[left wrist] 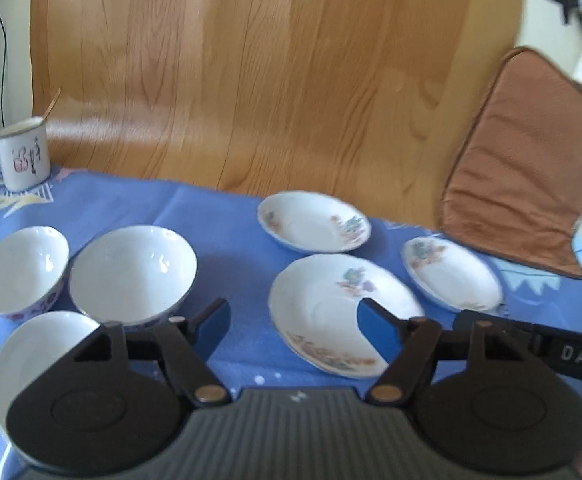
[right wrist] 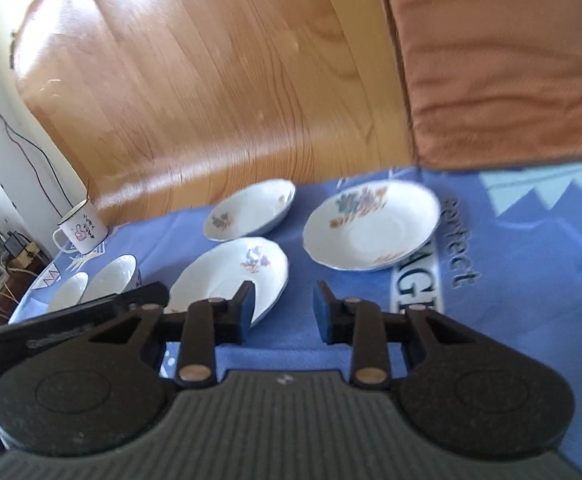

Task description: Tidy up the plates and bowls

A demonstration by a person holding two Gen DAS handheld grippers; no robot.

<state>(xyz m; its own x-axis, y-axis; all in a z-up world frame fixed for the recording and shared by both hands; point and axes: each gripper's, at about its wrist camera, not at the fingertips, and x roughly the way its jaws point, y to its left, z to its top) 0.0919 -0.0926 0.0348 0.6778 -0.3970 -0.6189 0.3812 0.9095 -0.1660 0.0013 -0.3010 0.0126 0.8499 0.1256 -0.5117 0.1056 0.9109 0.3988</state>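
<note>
your left gripper is spread with nothing between the pads, hovering over the blue-clothed surface. your right gripper has a narrower gap, also empty. three plates lie apart from each other just ahead on the right, three bowls clustered on the left. a mug stands at the far left corner, a brown cushion at far right.

Both views sit low over the counter, angled down along their tools toward the wooden floor. The left view faces the bowls and plates closely; the right looks from further right. Both share the 3 plates and mug.
</note>
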